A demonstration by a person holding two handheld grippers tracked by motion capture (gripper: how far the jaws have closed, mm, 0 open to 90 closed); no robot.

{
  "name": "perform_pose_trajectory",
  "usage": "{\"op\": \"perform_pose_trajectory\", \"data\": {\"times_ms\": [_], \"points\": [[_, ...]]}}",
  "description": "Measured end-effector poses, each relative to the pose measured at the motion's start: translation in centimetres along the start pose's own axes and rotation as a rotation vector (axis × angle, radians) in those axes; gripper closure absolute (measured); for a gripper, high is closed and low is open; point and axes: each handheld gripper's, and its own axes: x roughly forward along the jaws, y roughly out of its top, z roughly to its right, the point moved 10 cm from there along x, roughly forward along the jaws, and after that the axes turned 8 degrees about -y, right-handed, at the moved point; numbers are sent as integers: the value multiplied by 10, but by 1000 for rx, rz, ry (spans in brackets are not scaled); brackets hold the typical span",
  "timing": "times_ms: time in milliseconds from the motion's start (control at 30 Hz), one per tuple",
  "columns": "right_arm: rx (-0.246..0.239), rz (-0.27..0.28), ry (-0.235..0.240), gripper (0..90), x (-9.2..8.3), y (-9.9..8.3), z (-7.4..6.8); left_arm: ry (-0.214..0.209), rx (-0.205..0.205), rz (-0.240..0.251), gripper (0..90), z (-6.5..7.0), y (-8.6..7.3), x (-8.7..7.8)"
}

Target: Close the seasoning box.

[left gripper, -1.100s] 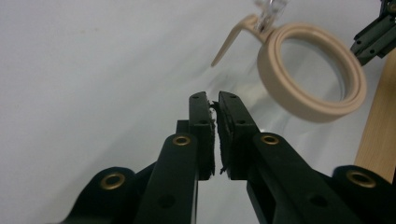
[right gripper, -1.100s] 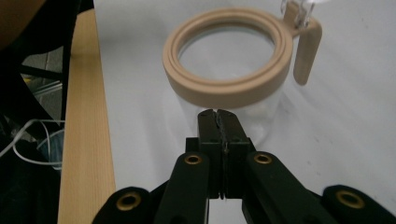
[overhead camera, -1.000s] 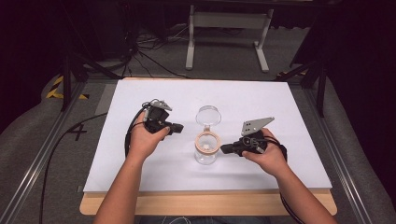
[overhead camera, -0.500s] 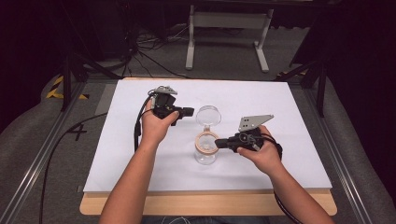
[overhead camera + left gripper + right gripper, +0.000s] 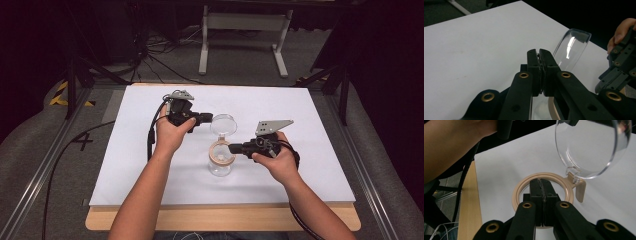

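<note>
White sheet (image 5: 125,150) over wooden tabletop (image 5: 230,221); metal stand (image 5: 240,30) and cables (image 5: 150,55) behind.

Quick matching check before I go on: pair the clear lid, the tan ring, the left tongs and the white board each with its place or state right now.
1 clear lid
2 tan ring
3 left tongs
4 white board

a lies flat under everything
b flipped up, standing open on its hinge
c shut, beside the lid's left edge
d on the jar's mouth, right tongs shut at its rim

Pairs: 1-b, 2-d, 3-c, 4-a

Clear lid (image 5: 223,123); beige ring (image 5: 524,185); black grippers; white table sheet (image 5: 300,105).
</note>
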Motion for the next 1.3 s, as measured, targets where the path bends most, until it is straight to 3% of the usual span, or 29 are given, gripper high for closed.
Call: {"op": "perform_pose_trajectory", "data": {"times_ms": [100, 433, 700, 933, 1233, 1300], "points": [[13, 5, -2, 898, 0, 1, 1, -15, 12, -10, 869, 6, -1, 2], [20, 0, 6, 898, 0, 0, 0, -6, 66, -47, 858, 19, -5, 1], [7, -32, 22, 898, -1, -4, -5, 1, 70, -58, 858, 24, -11, -8], [-15, -69, 37, 898, -2, -9, -10, 25, 95, -111, 858, 31, -28, -23], [-29, -111, 48, 898, -2, -16, -14, 45, 77, -139, 853, 36, -54, -38], [-34, -125, 49, 898, -2, -18, -15, 72, 74, -185, 849, 34, -62, -43]]}}
